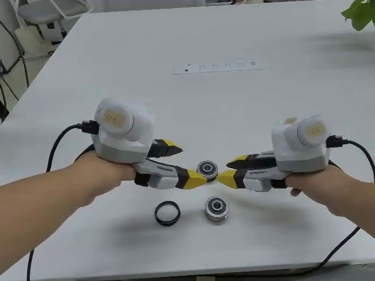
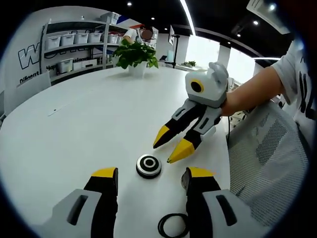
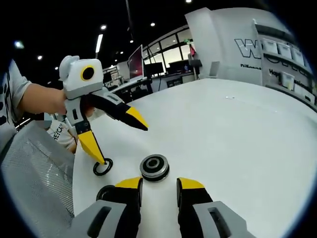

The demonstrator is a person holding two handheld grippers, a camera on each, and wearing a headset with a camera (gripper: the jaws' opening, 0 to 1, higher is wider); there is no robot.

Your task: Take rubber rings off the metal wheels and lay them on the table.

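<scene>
Fingers (image 2: 105, 174) of the left gripper (image 1: 188, 164): spread wide, holding nothing. Jaws of the right gripper (image 1: 225, 170): parted, also empty, tips facing the left's. Between the two sets of tips, just beside them: one metal wheel (image 1: 207, 170) on the table (image 1: 176, 99), dark rim. Contact cannot be told. On the person's side of the tips: a second wheel (image 1: 217, 208), bare metal. Loose rubber ring (image 1: 167, 213) lies flat near it, not touching.

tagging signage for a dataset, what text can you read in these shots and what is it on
"W": large dark letters on the back wall, the rest cut off.
The smaller line beneath it: too blurred to read.
Marks on the white power strip: too small to read.
</scene>
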